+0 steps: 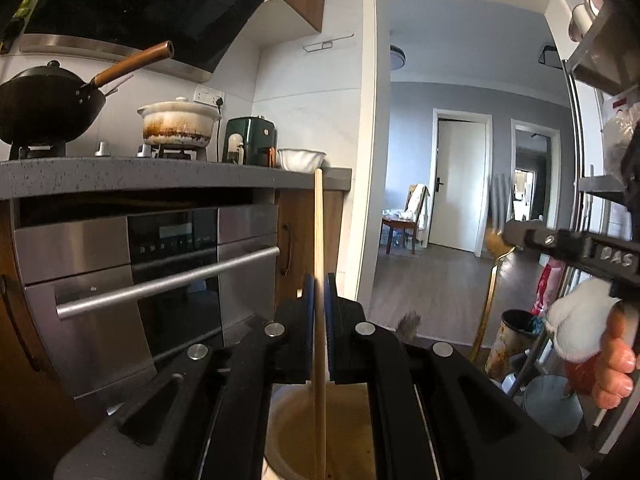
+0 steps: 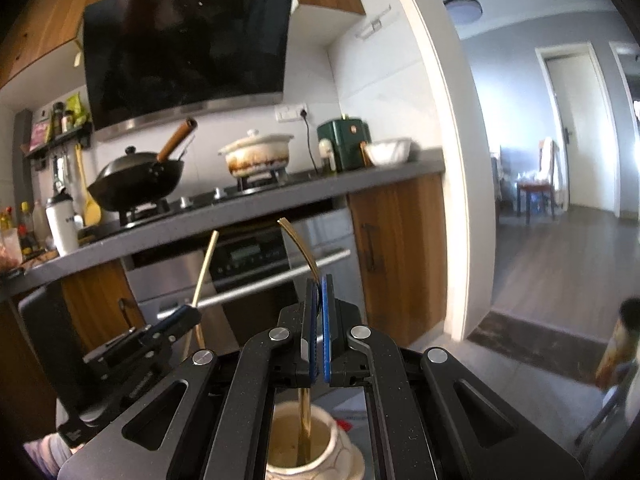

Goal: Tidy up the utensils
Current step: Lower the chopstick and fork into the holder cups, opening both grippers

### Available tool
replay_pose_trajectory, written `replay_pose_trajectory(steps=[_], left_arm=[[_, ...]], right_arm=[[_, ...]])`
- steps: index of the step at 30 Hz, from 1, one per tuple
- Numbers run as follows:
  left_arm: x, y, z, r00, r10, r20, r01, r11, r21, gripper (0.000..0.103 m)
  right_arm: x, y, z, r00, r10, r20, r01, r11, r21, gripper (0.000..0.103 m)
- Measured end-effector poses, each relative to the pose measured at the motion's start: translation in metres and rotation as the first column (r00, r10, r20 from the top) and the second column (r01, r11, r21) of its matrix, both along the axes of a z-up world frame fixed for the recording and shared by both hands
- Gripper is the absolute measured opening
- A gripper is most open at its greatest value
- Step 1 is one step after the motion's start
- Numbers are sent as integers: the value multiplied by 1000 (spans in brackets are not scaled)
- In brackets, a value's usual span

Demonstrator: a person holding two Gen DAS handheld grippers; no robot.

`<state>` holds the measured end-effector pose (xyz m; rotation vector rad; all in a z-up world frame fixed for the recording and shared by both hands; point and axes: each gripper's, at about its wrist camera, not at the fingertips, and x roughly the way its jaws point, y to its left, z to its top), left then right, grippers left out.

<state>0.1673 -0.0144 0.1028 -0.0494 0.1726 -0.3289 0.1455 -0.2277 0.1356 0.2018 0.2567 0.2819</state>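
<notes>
A pale wooden chopstick [image 1: 319, 280] is pinched upright by the left gripper [image 1: 319, 292], whose jaws are pressed on it, above a cream ceramic holder [image 2: 308, 440]. A slim gold-coloured metal utensil [image 2: 306, 424], probably a spoon, is clamped by the right gripper [image 2: 319, 300], its lower end already inside the holder. Neither has been released.

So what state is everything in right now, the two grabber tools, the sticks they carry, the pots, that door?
Left gripper: shut on a wooden chopstick, upright.
Right gripper: shut on a gold utensil, lower end in the jar.
Ceramic jar: open, no lid.
Wok: lid on.
White casserole pot: lid on, stained.
Oven: door closed.
Hallway door: closed.
</notes>
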Motion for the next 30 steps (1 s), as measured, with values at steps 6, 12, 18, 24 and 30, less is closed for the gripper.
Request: replay_pose_trajectory(steps=[6,12,18,24,30], left_arm=[[-13,4,-15,999,15,-35,-14,999,29,5],[-16,3,-29,996,8,-86,-2,998,67,5],[-18,4,-35,994,-1,-109,9,997,73,5],[-20,2,-36,994,-2,-112,11,996,85,5],[-20,4,-35,994,1,-114,8,997,78,6]], right_arm=[[6,-1,-21,998,3,-55,-3,1000,5,3],[9,-4,-32,997,-11,-82,12,1000,7,3],[13,-5,-39,994,-10,-105,10,1000,1,3],[13,-5,-39,994,-16,-104,15,1000,-9,3],[16,-7,-42,992,-21,-120,21,1000,-5,3]])
